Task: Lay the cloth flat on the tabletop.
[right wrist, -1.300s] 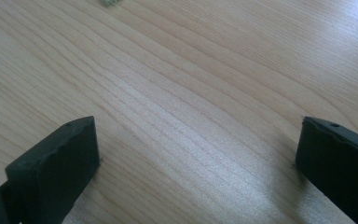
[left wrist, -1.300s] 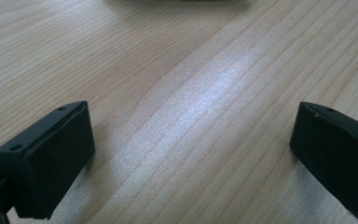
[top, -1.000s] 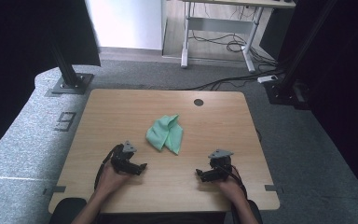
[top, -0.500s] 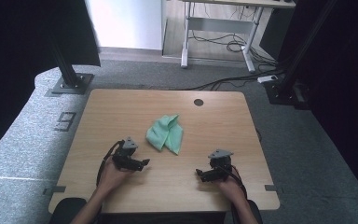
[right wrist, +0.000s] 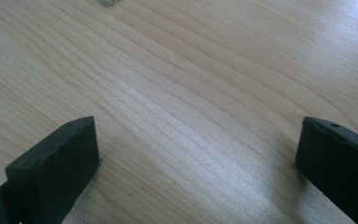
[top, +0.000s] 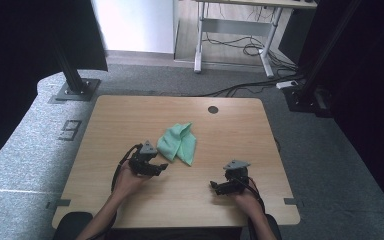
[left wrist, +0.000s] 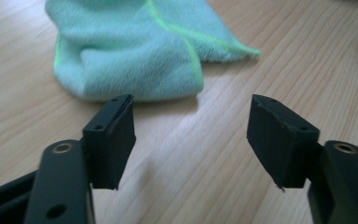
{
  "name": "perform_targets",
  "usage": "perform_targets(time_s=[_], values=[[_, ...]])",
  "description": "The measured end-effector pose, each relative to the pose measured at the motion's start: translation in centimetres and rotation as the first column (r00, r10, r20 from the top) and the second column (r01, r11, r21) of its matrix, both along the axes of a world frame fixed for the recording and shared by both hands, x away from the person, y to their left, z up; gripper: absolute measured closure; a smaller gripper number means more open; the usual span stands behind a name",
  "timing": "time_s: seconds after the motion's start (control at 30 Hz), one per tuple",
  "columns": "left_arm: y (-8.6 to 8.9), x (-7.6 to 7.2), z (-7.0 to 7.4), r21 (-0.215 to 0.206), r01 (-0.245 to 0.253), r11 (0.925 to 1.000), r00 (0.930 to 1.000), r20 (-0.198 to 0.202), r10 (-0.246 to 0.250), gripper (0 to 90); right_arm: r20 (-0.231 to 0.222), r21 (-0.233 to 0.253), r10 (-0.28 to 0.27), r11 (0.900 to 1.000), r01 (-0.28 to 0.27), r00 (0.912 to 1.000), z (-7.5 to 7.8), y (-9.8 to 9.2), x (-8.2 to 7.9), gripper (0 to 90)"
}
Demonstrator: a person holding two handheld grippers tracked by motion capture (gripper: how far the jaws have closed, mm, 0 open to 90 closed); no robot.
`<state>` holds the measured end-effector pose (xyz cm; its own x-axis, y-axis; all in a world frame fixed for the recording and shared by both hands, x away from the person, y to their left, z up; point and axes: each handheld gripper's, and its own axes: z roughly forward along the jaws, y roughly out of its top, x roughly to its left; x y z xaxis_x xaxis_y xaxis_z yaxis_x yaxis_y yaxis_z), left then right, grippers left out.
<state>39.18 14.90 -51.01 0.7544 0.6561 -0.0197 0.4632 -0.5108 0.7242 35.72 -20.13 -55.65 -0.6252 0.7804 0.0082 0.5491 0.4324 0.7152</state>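
A crumpled mint-green cloth (top: pixel 178 143) lies near the middle of the wooden table (top: pixel 230 135). My left gripper (top: pixel 162 169) sits just left of and below it, open, its jaws pointing toward the cloth. In the left gripper view the cloth (left wrist: pixel 135 46) lies just beyond the spread jaws of my left gripper (left wrist: pixel 191 126), with nothing between them. My right gripper (top: pixel 213 186) rests near the table's front right, open and pointing left. In the right gripper view my right gripper (right wrist: pixel 198 154) has bare wood between its wide-apart jaws, and a tiny corner of the cloth (right wrist: pixel 108 2) peeks in at the top edge.
A round cable hole (top: pixel 213 109) sits near the table's far edge. Black stand bases (top: pixel 72 90) flank the table on the grey floor, and a white desk frame with cables (top: pixel 235 42) stands behind it.
My left gripper has moved to the right and slightly forward, closer to the cloth. The right gripper has stayed where it was.
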Motion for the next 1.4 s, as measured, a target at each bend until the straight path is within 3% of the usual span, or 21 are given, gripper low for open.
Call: perform_targets(time_s=[0.3, 0.53, 0.7, 0.9, 1.1, 1.33, 1.4], values=[[-2.4, 1.8, 1.5, 0.045, 0.041, 0.9982, 0.9987, 0.030, -0.042, 45.0, 0.000, 0.000, 0.000, 1.000, 0.000, 1.0000, 0.0, 0.0, 0.0, 0.0], [-3.7, 3.3, 1.9, 0.030, 0.066, 0.9974, 0.9978, 0.003, -0.066, 53.6, 0.000, 0.001, -0.001, 1.000, 0.001, 1.0000, 0.0, 0.0, 0.0, 0.0], [-4.5, 4.3, 0.9, 0.040, 0.064, 0.9971, 0.9976, -0.027, -0.063, 56.0, 0.000, 0.000, 0.000, 1.000, 0.000, 1.0000, 0.0, 0.0, 0.0, 0.0], [-4.5, 4.9, -1.2, 0.100, 0.046, 0.9940, 0.9982, -0.044, -0.042, 55.8, 0.000, 0.000, 0.000, 1.000, 0.000, 1.0000, 0.0, 0.0, 0.0, 0.0], [-4.3, 5.0, -2.3, 0.127, 0.036, 0.9913, 0.9981, -0.053, -0.030, 58.8, 0.000, 0.001, 0.000, 1.000, 0.000, 1.0000, 0.0, 0.0, 0.0, 0.0], [-3.8, 4.9, -2.6, 0.093, 0.025, 0.9953, 0.9987, -0.046, -0.021, 65.9, 0.001, -0.001, 0.018, 1.000, -0.018, 0.9998, 0.0, 0.0, 0.0, 0.0], [-3.6, 4.9, -2.7, 0.088, 0.026, 0.9958, 0.9987, -0.046, -0.022, 72.7, 0.000, -0.001, 0.027, 1.000, -0.027, 0.9996, 0.0, -0.1, 0.0, 0.0]])
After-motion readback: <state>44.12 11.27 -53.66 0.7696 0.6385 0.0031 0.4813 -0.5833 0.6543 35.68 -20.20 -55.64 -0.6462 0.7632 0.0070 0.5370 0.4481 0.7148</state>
